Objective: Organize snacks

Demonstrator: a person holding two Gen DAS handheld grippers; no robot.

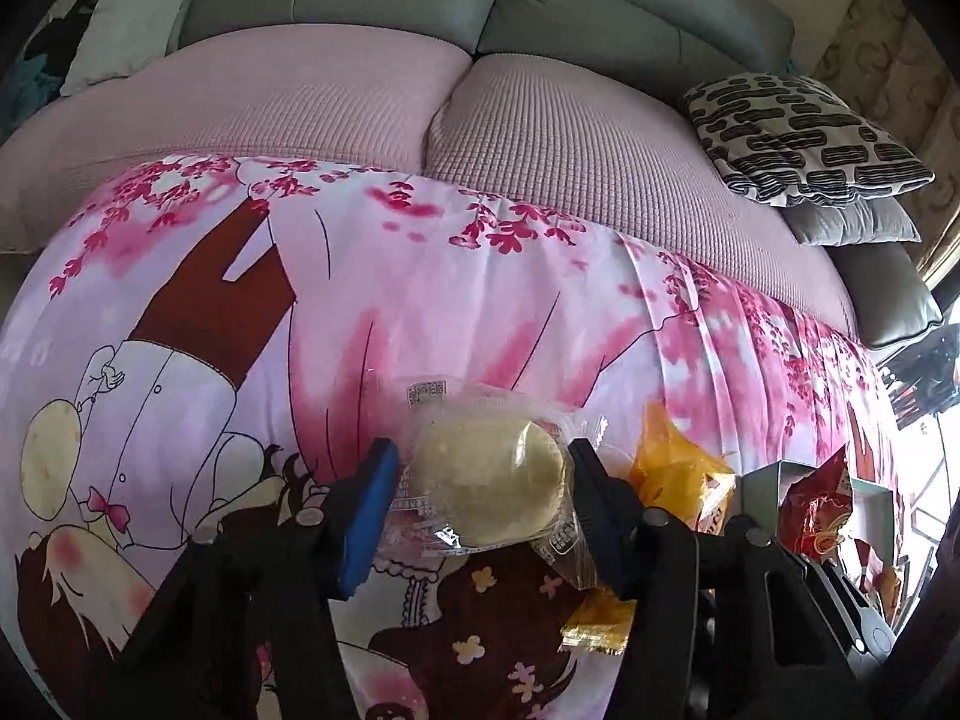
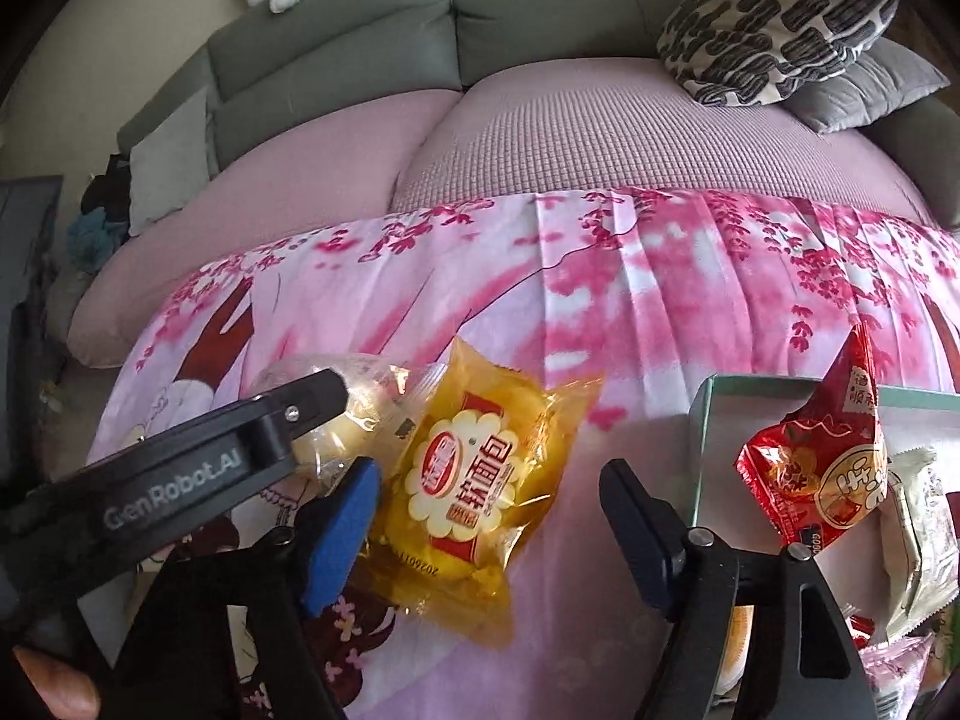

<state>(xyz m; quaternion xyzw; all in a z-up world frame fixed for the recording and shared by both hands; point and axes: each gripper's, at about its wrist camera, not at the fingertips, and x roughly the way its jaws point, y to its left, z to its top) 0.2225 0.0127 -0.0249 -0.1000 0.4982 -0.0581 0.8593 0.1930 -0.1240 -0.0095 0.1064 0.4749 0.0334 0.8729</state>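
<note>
A: What has the left tool (image 1: 480, 474) got?
B: Its pads pinch a pale bun in a clear wrapper (image 1: 486, 480) on the pink cartoon sheet (image 1: 420, 276).
A: And the right tool (image 2: 489, 510)?
B: Spread wide around the yellow bread packet (image 2: 468, 480), no pad pressing it. A red snack bag (image 2: 822, 468) sits right of it in the box (image 2: 702, 414).
</note>
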